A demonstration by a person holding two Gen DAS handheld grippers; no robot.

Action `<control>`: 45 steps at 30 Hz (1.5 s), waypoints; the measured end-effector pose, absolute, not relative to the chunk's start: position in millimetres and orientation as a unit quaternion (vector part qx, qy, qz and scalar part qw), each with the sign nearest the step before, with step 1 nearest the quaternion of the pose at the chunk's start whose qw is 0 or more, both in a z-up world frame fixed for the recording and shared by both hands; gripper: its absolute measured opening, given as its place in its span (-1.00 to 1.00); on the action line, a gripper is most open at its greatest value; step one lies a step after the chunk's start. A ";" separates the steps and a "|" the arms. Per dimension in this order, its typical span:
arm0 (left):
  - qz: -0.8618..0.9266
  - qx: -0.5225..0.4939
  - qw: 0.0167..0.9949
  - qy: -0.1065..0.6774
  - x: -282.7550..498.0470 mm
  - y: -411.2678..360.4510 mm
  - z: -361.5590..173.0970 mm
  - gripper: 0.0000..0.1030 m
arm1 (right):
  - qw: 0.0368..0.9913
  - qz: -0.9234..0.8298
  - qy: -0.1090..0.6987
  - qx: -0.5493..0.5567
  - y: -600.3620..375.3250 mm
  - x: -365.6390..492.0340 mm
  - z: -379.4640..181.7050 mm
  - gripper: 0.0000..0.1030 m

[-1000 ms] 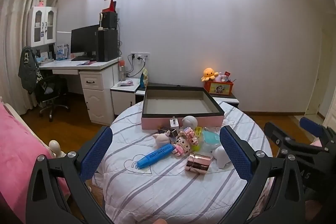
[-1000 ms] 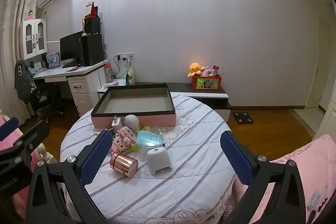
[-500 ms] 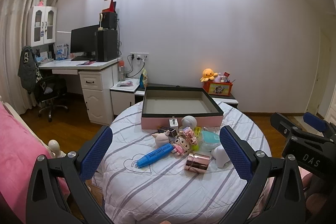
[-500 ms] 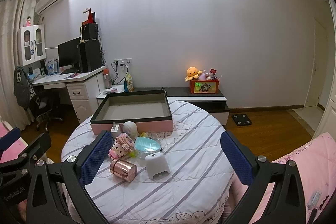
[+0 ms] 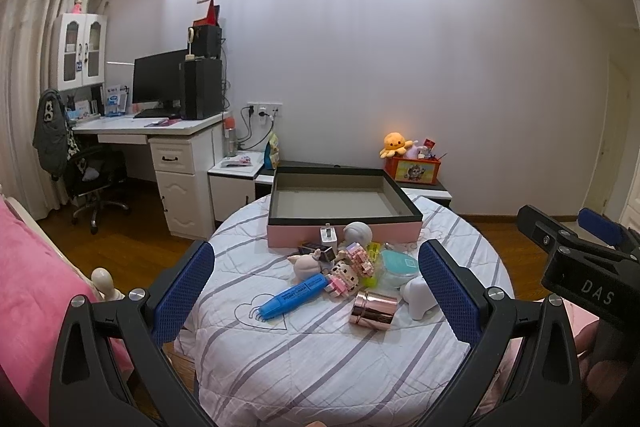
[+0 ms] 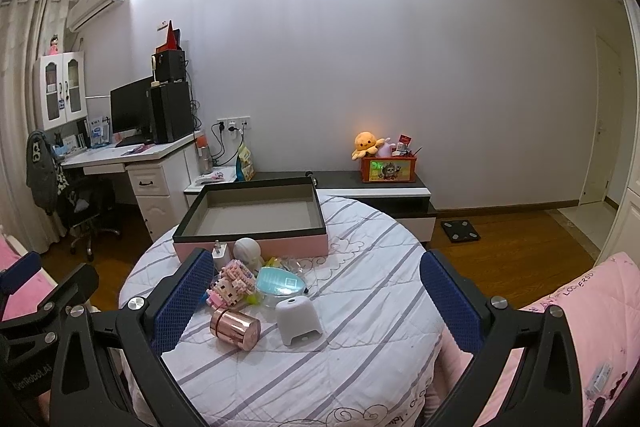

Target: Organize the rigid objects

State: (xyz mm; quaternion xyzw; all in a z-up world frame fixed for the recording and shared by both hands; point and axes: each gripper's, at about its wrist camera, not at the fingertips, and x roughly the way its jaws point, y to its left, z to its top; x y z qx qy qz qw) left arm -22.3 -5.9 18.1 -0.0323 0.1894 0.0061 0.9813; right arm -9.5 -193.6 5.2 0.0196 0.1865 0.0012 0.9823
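Note:
A pink box with a black rim (image 5: 344,233) (image 6: 256,243) lies open and empty at the far side of a round quilted table (image 5: 320,351) (image 6: 360,339). In front of it is a pile: a blue marker (image 5: 291,297), a rose-gold can (image 5: 374,310) (image 6: 235,323), a white dome-shaped piece (image 5: 418,297) (image 6: 298,315), pink brick figures (image 5: 348,269) (image 6: 232,285), a teal-lidded case (image 5: 398,265) (image 6: 279,282), a white charger (image 5: 327,235) and a pale ball (image 5: 358,231) (image 6: 248,251). My left gripper (image 5: 316,291) and right gripper (image 6: 316,301) hover open above the near table edge, holding nothing.
A white desk with a monitor (image 5: 160,83) and an office chair (image 5: 94,179) stand at the left. A low cabinet behind the table carries an orange plush (image 5: 396,143) on a red box. Pink bedding (image 5: 28,291) (image 6: 568,339) lies at both sides. Wooden floor surrounds the table.
Both grippers have risen and tilted up slightly, so the table sits lower in each view. The right gripper has climbed at the right of the left wrist view. Objects have not moved.

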 end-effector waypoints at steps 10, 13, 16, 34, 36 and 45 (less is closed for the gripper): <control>0.005 -0.032 0.982 0.188 -22.2 -7.8 18.0 1.00 | 0.982 0.001 0.187 0.018 -192.7 -9.3 4.8 1.00; 0.004 -0.033 0.982 0.187 -22.0 -8.5 18.3 1.00 | 0.982 0.001 0.186 0.018 -192.6 -9.7 4.8 1.00; 0.003 -0.033 0.982 0.186 -23.1 -7.9 17.6 1.00 | 0.982 0.001 0.187 0.019 -192.8 -10.0 4.7 1.00; 0.004 -0.033 0.982 0.184 -23.8 -6.9 17.2 1.00 | 0.982 0.002 0.188 0.019 -193.2 -9.8 4.5 1.00; 0.004 -0.033 0.982 0.184 -23.8 -6.7 17.3 1.00 | 0.982 0.003 0.189 0.019 -193.4 -9.7 4.4 1.00; 0.003 -0.033 0.981 0.189 -22.9 -4.8 16.1 1.00 | 0.981 0.002 0.193 0.020 -192.3 -9.2 1.6 1.00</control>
